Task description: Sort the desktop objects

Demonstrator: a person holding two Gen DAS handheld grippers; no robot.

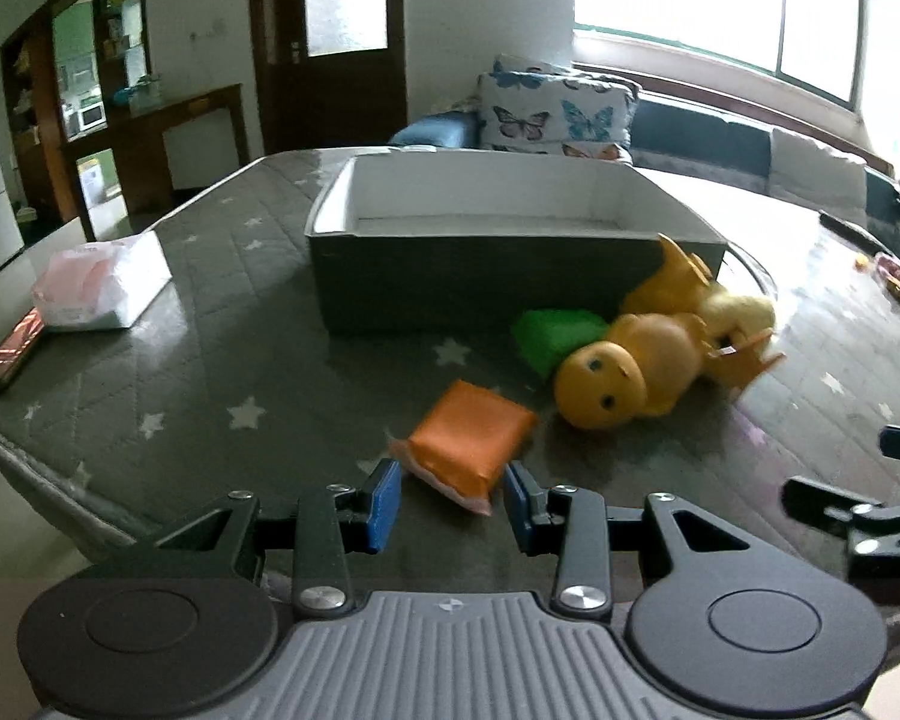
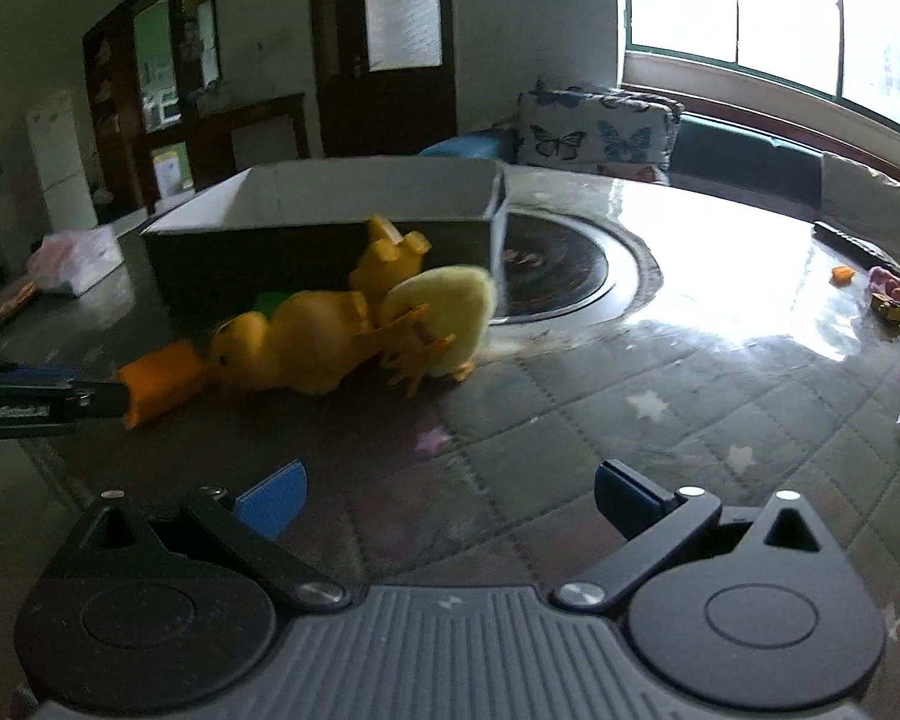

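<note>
An orange packet (image 1: 471,441) lies on the grey star-patterned table cover, just in front of my open left gripper (image 1: 452,504), partly between its blue pads. Behind it lie a green packet (image 1: 555,333) and a yellow plush duck (image 1: 648,372), against a dark open box (image 1: 486,222) with a white inside. In the right wrist view my right gripper (image 2: 447,501) is open and empty over the cover; the duck (image 2: 330,348), the orange packet (image 2: 162,387) and the box (image 2: 306,240) are ahead to the left. The left gripper shows at that view's left edge (image 2: 24,405).
A white plastic-wrapped pack (image 1: 105,282) and a dark remote-like bar (image 1: 9,351) lie at the left table edge. A round dark plate (image 2: 558,267) is set in the table right of the box. Small toys (image 2: 888,294) lie far right. A sofa with a butterfly cushion stands behind.
</note>
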